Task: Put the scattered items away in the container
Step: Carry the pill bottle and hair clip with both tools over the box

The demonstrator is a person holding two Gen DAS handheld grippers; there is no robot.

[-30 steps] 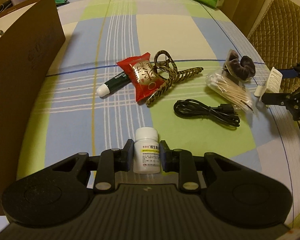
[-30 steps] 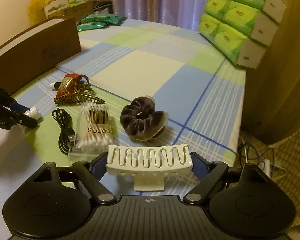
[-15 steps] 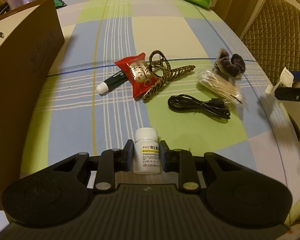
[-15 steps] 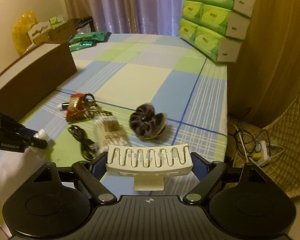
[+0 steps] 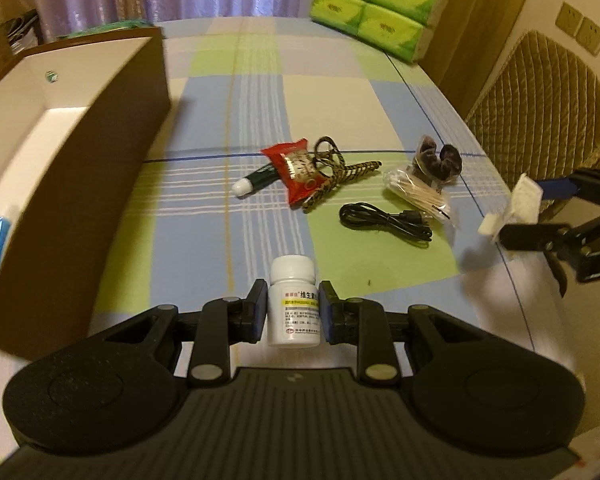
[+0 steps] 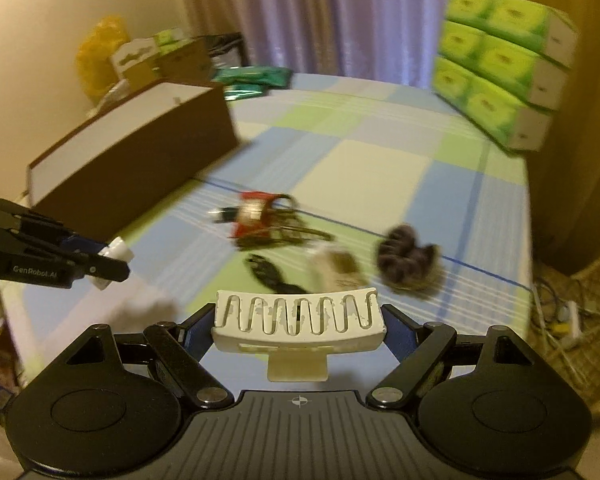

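Checked table strewn with items; brown box at left. Bottle clamped by left gripper, white clip by right gripper, both held above table.

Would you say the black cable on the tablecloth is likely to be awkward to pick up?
Probably somewhat: the black cable lies in a loose coil, so it should flop and dangle. It looks thin and light. Its plug end may snag the cotton swab packet beside it.

Right gripper clamps a white claw hair clip above a checked tablecloth; blurred small items lie beyond (brown box at left).
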